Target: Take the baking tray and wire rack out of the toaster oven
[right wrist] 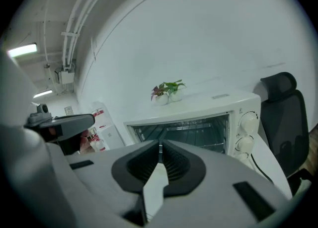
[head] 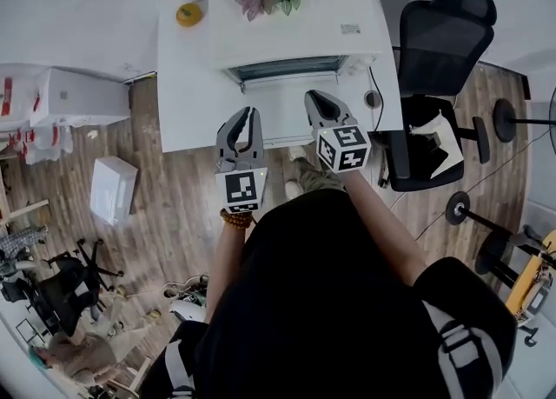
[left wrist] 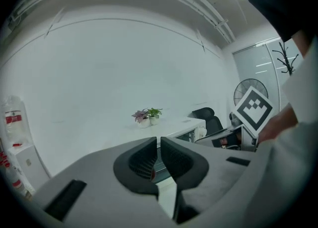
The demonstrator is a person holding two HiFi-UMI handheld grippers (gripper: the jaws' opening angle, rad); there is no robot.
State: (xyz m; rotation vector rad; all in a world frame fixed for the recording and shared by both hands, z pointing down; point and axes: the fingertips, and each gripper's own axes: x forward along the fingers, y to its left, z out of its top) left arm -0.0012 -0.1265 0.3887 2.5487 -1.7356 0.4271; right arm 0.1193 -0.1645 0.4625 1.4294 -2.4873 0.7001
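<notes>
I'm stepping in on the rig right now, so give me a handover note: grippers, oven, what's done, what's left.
Left gripper: shut, empty, short of the toaster oven.
Right gripper: shut, empty, beside the left one.
The oven sits on the white table and its front looks open. The wire rack is inside. Baking tray: cannot be made out.
Done: nothing removed yet.
Left: pull out tray and rack.

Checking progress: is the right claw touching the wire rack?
Apart: right gripper view shows the shut right claw short of the wire rack inside the toaster oven.
</notes>
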